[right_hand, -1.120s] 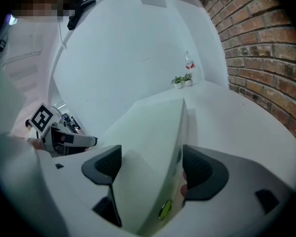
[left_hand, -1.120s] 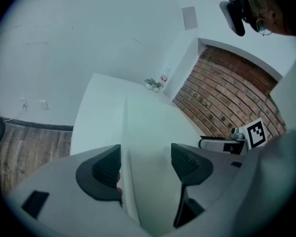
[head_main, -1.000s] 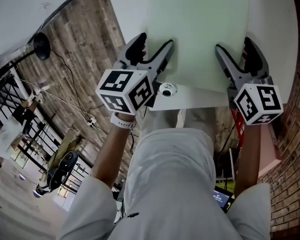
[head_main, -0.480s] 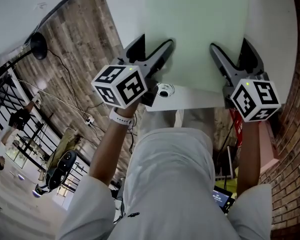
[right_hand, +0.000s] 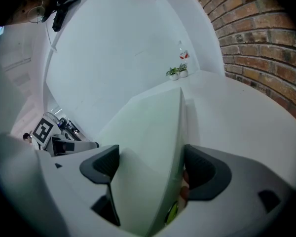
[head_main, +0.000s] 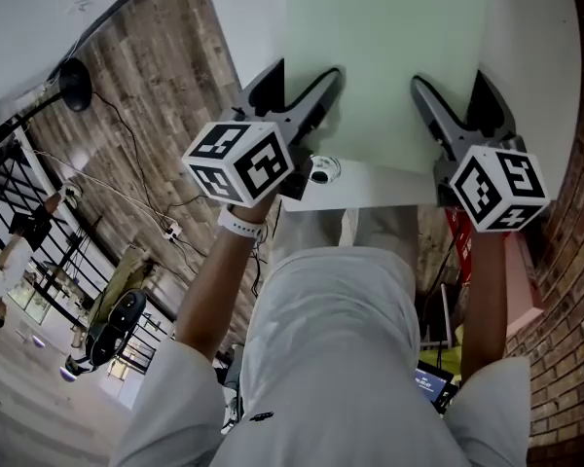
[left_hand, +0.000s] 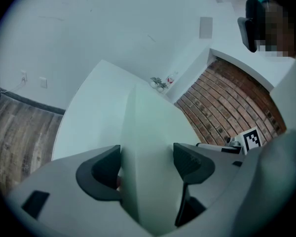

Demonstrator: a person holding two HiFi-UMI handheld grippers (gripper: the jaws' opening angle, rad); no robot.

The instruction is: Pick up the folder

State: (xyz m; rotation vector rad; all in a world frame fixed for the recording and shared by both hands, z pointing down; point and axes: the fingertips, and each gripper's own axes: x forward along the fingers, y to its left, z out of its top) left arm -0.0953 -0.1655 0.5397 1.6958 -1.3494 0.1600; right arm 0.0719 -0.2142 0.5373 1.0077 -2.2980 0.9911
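The folder [head_main: 389, 56] lies flat on the white worktop [head_main: 370, 191], its near side just inside the worktop's near edge.

The left gripper [head_main: 302, 76] straddles the folder's near left corner. The right gripper [head_main: 453, 84] straddles its near right corner. In both gripper views the jaws stand apart with the folder sheet between them. Neither pair appears clamped yet.

Recommended procedure:
1. Seat each corner deep between the jaws.
2. Close both grippers together, so the thin sheet does not skew.
3. Lift both sides evenly. Uneven lifting will probably bend the folder or let it slip.
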